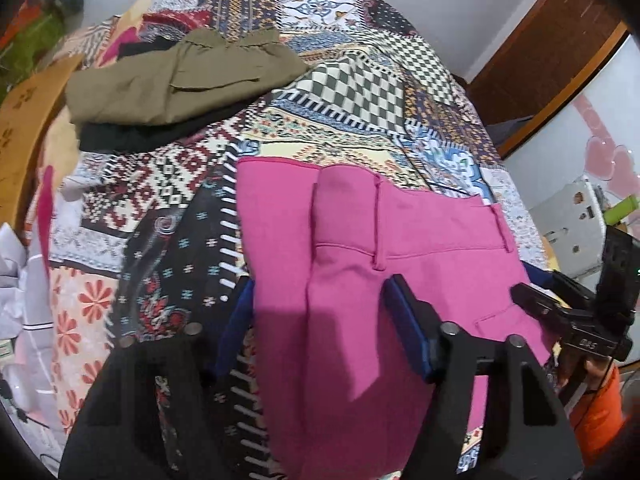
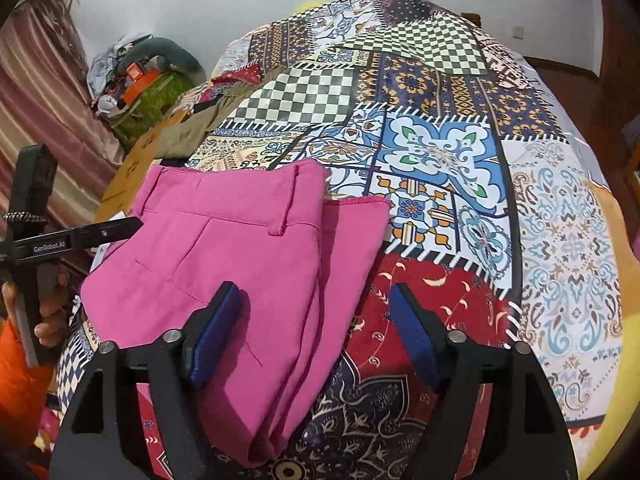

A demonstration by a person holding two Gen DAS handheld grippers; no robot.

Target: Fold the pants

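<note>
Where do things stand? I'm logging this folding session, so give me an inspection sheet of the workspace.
Surface: bed under a patchwork quilt.
Job's things: pink pants, folded, flat on the quilt.
Clutter: olive pants on a dark garment at the far side.
Grippers: left gripper and right gripper both open over the pink pants, holding nothing.
Cables: nothing seen.
Surroundings: striped curtain, white wall, wooden door frame.

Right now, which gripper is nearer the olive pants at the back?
Left. The left gripper is over the pink pants, on the side towards the olive pants; the right gripper is over their far side.
</note>
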